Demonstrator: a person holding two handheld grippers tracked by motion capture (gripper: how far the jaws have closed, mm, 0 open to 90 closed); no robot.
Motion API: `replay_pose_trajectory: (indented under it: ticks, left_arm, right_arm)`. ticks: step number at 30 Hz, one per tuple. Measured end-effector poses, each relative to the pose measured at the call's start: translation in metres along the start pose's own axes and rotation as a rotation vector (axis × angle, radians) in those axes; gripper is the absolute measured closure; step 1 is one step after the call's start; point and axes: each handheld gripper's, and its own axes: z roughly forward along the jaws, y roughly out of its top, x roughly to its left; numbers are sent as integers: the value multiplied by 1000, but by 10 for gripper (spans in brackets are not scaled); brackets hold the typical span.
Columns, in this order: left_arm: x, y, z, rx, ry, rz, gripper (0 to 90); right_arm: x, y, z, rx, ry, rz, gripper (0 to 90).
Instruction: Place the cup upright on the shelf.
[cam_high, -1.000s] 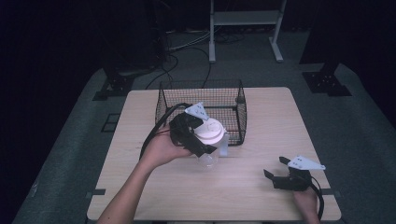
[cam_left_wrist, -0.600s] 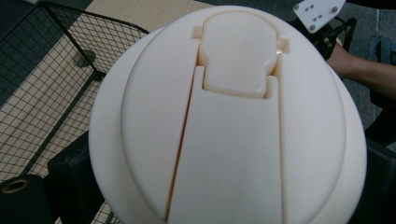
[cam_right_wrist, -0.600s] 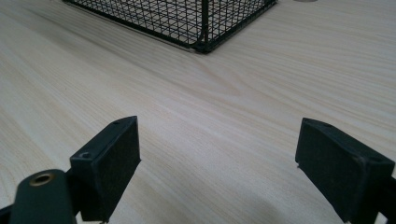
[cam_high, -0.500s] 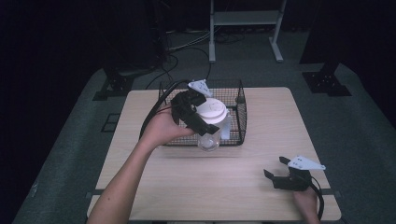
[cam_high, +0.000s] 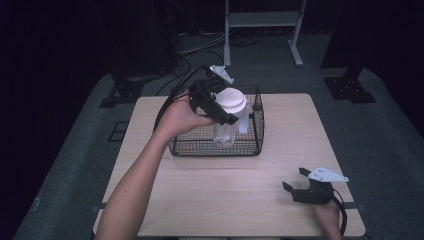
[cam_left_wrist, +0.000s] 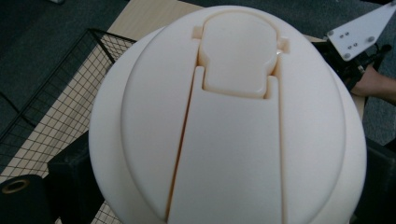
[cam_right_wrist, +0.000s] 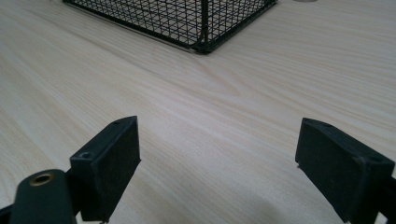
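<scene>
- A person's left hand-held gripper (cam_high: 219, 106) carries a clear jar with a white flip-top lid (cam_high: 230, 101), its black jaws clamped on either side just under the lid, above the black wire basket (cam_high: 215, 147) that stands at the middle of the tabletop's far half.
- In the high view the jar hangs tilted within the basket's right half, its clear base low between the wire walls; whether the base touches the basket floor cannot be told.
- The left gripper view looks straight down on the domed white lid (cam_left_wrist: 229, 116), with the basket's mesh (cam_left_wrist: 56, 107) and pale wood beneath it to one side.
- The right hand-held gripper (cam_high: 300, 182) rests idle near the tabletop's (cam_high: 225, 190) near right corner, jaws spread wide and holding nothing; its own view shows bare wood between the two black pads (cam_right_wrist: 112, 149) and a corner of the basket (cam_right_wrist: 203, 28) beyond.
- Judged from this, the job of putting the jar into the basket is well advanced: the lift and carry look finished and the jar is over its place.
- Left to do, it seems: set the jar down on the basket floor, open the left jaws and draw the gripper clear of the wire rim.
</scene>
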Motion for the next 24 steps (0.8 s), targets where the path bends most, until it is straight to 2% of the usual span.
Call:
replay_pose_trajectory:
  ticks: [4, 14, 24]
  left_arm:
    - [11, 7, 5, 12, 5, -19, 53]
    - [40, 17, 17, 27, 51, -70, 53]
    - [58, 21, 29, 20, 83, -110, 53]
  right_arm:
    - [0, 0, 0, 0, -2, 1, 129]
    - [0, 0, 0, 1, -4, 7, 129]
    - [-1, 0, 0, 0, -4, 0, 129]
